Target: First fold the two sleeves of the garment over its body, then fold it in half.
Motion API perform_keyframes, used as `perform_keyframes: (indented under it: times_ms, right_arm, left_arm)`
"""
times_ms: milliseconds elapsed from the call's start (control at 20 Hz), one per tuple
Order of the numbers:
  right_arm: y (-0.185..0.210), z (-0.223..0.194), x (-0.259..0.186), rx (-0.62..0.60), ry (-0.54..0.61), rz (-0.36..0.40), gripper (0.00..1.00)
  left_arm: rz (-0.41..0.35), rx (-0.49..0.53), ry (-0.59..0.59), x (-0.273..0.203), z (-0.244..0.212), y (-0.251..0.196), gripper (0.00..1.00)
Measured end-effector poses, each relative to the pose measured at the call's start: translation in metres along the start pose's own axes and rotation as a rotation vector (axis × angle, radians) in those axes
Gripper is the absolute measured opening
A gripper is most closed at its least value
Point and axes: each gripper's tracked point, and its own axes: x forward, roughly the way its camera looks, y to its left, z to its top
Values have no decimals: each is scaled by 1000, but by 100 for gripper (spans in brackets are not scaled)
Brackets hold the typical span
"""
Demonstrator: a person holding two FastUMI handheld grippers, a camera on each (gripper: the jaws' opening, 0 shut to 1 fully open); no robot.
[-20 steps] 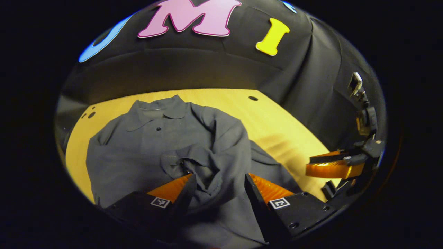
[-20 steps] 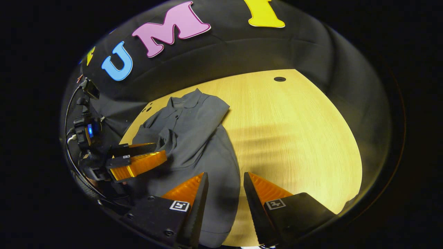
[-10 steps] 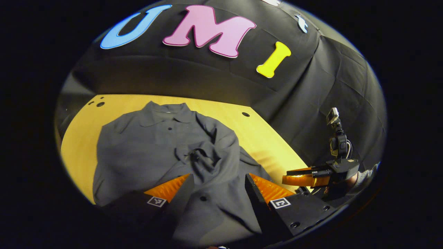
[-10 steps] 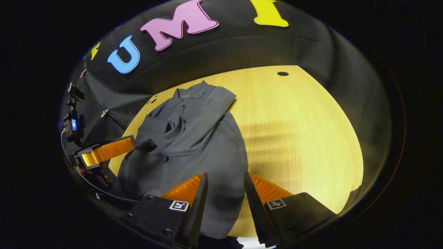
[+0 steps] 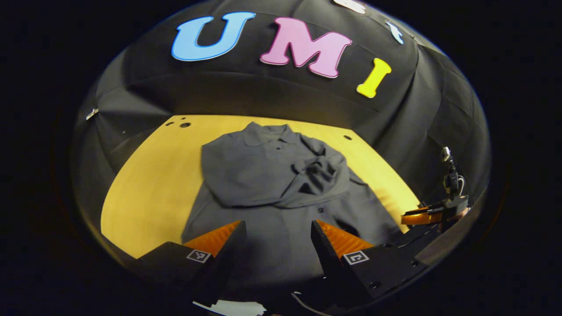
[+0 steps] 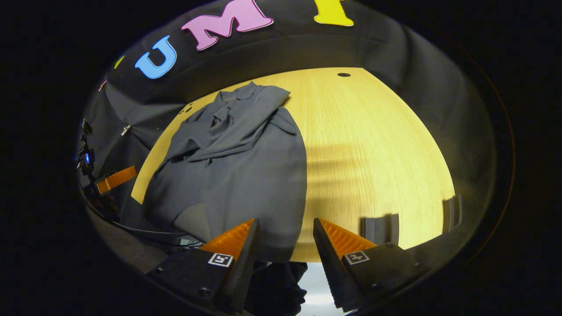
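One dark grey collared garment (image 5: pixel 281 193) lies on the light wooden table (image 5: pixel 149 175), its collar toward the far edge by the booth wall and its hem toward the near edge. In the left gripper view both sleeves are folded in over the chest: one lies flat across from the left, and the other is bunched in creases on the right side of the chest, the two meeting just below the collar. The lower body of the garment is spread flat, with a line of small buttons down its front. In the right gripper view the garment (image 6: pixel 237 162) takes up the left half of the table (image 6: pixel 373 153), and its hem hangs a little past the near edge. The left gripper (image 5: pixel 275 237) is held above the hem with its two fingers set wide apart and nothing between them. The right gripper (image 6: pixel 284 239) is near the hem's right corner at the table's near edge, its two fingers likewise wide apart and holding nothing. Each gripper also appears small at the edge of the other's view. Several small round holes mark the tabletop: one (image 6: pixel 344 74) near the far right edge, and a cluster at the far left corner.
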Motion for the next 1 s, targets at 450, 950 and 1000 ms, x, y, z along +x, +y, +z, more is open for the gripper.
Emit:
perform_keyframes:
  times_ms: [450,950,1000]
  right_arm:
    - [3,-28,10,28,42,-51,76]
    - [14,-34,38,-44,83,-98,76]
    - [13,-36,38,-75,89,-119,76]
  left_arm:
    - [140,-8,131,-31,-74,80,94]
    - [194,-23,293,-10,-129,111,95]
    - [193,-9,307,-7,-131,110,95]
